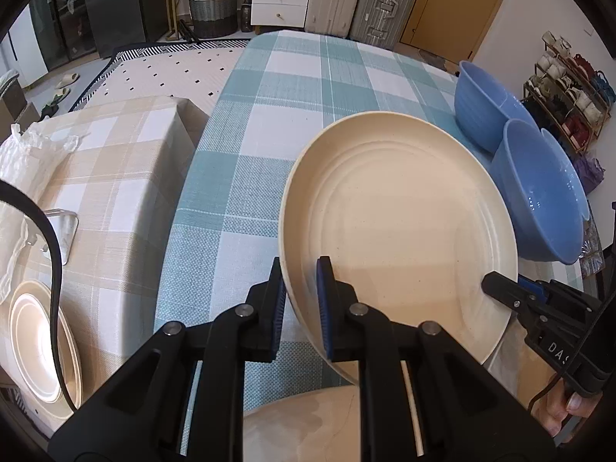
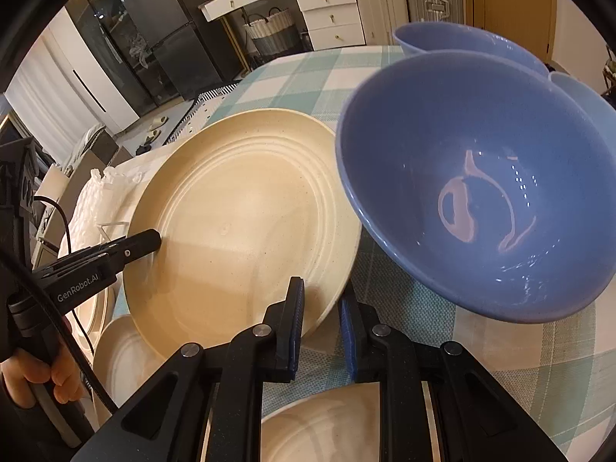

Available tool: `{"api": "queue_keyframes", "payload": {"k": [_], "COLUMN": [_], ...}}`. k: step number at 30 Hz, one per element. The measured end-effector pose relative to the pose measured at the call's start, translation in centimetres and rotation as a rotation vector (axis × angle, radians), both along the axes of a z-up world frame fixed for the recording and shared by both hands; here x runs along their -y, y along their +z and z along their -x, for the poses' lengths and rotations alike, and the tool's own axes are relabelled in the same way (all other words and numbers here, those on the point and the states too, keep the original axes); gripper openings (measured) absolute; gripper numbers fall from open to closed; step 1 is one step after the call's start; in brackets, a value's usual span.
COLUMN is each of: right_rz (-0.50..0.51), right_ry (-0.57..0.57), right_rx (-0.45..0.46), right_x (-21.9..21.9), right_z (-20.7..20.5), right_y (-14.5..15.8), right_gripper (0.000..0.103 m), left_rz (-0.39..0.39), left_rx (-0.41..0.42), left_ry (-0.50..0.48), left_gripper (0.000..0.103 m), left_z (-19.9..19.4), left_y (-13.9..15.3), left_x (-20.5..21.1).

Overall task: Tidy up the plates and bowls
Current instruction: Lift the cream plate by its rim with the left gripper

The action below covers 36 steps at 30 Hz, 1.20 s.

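A large cream plate (image 1: 400,231) is held tilted above the blue checked table (image 1: 269,123). My left gripper (image 1: 302,288) is shut on its near left rim. My right gripper (image 2: 321,315) is shut on its opposite rim, and it shows in the left wrist view (image 1: 512,294). The same plate (image 2: 246,231) fills the right wrist view, where the left gripper (image 2: 150,244) shows at its left rim. A blue bowl (image 2: 477,188) sits right beside the plate, with more blue bowls (image 2: 462,44) behind. Another cream plate (image 1: 300,423) lies below the grippers.
A lower surface with a beige checked cloth (image 1: 115,177) stands left of the table, with a stack of cream plates (image 1: 42,342) and white plastic wrap (image 1: 23,161) on it. Drawers, a basket and suitcases stand beyond the table. A shoe rack (image 1: 566,92) is at the right.
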State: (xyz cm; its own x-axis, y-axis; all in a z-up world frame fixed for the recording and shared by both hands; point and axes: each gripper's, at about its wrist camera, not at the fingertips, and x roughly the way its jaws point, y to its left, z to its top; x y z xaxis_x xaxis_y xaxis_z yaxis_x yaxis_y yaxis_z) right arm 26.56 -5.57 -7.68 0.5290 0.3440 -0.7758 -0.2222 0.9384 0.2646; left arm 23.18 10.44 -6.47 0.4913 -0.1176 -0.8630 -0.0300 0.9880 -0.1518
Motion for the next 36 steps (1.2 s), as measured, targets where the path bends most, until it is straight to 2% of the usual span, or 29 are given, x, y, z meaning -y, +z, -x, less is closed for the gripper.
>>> {"api": "queue_keyframes", "payload": {"k": [12,16,36], "right_rz": [0.014,-0.012,0.007], "right_ry": [0.064,0.090,0.234], "right_rx": [0.067,0.072,0.099], "right_x": [-1.0,-1.0,-3.1], "right_z": [2.3,3.2,9.4], "right_y": [2.9,3.5,4.4], "right_gripper": [0.018,0.018,0.018], "left_rz": [-0.033,-0.036,-0.075], "left_rx": [0.063,0.077,0.117], "left_ry": [0.042,0.062,0.152], "left_gripper": [0.013,0.013,0.013], "left_z": [3.1,4.8,14.5], "left_y": [3.6,4.6,7.0], "left_x": [-0.9,-1.3,-2.4]}}
